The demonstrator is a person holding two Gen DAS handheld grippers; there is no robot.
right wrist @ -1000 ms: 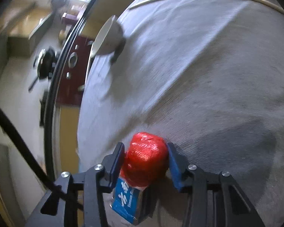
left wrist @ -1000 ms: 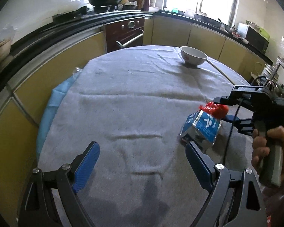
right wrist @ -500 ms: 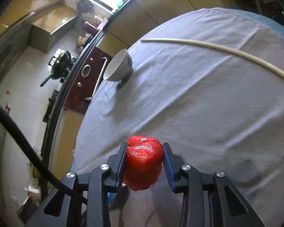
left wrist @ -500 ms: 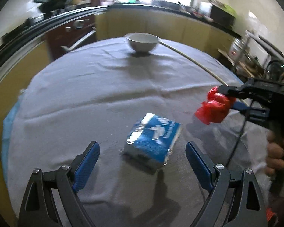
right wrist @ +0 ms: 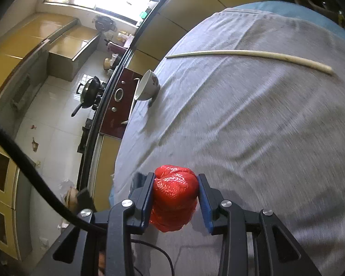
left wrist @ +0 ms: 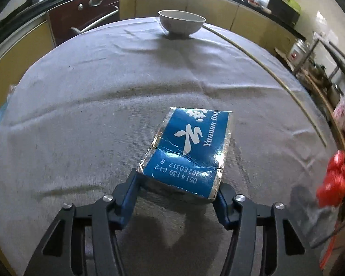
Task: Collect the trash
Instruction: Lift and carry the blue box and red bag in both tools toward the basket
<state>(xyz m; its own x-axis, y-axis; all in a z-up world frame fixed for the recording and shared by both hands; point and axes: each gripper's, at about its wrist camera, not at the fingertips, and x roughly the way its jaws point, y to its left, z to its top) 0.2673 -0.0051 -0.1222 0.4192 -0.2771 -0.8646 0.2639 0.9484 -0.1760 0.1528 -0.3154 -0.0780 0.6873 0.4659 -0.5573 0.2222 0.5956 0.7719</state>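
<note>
A crumpled blue and silver carton (left wrist: 191, 151) lies on the grey tablecloth (left wrist: 92, 115). My left gripper (left wrist: 177, 184) is closing its jaws on the carton's near end, with both blue pads against its sides. In the right wrist view my right gripper (right wrist: 175, 184) is shut on a crumpled red plastic wad (right wrist: 174, 197), held above the table. That same red wad (left wrist: 333, 184) shows blurred at the right edge of the left wrist view, well apart from the carton.
A white bowl (left wrist: 181, 24) stands at the far edge of the round table, also seen as the bowl (right wrist: 147, 86). A long pale stick (right wrist: 253, 57) lies across the cloth. Yellow kitchen cabinets and a dark oven (left wrist: 85, 16) ring the table.
The left gripper came down onto the carton and narrowed from wide open to its sides. The right gripper lifted the red wad off the carton and carried it away to the right.
</note>
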